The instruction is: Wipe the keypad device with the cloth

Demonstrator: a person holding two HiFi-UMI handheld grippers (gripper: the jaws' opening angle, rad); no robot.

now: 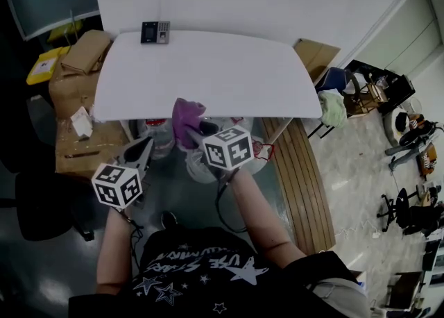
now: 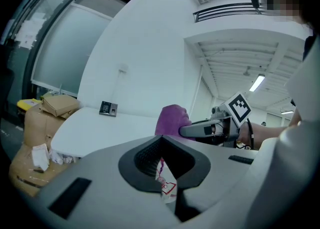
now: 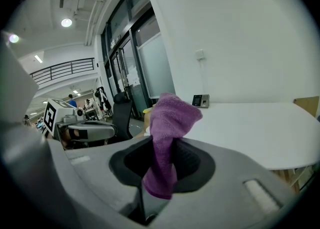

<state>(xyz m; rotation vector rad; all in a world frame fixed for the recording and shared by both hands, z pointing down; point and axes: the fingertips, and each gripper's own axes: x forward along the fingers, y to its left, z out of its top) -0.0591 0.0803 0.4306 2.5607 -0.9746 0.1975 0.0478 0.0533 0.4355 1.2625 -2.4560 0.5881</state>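
Observation:
The black keypad device (image 1: 155, 32) lies at the far left corner of the white table (image 1: 208, 73); it also shows as a small keypad device (image 2: 108, 108) in the left gripper view and a distant keypad device (image 3: 200, 101) in the right gripper view. My right gripper (image 1: 192, 129) is shut on a purple cloth (image 1: 186, 116) just short of the table's near edge. The cloth (image 3: 167, 133) stands up between its jaws. My left gripper (image 1: 144, 146) hangs lower left, below the table edge, its jaws together on nothing (image 2: 162, 173). From there the cloth (image 2: 171, 120) is visible ahead.
Cardboard boxes (image 1: 83, 56) and a yellow item (image 1: 43, 65) are stacked left of the table. Plastic bags (image 1: 158, 136) sit under its near edge. A wooden panel (image 1: 298, 171) leans to the right, and a black chair (image 1: 41, 205) stands at my left.

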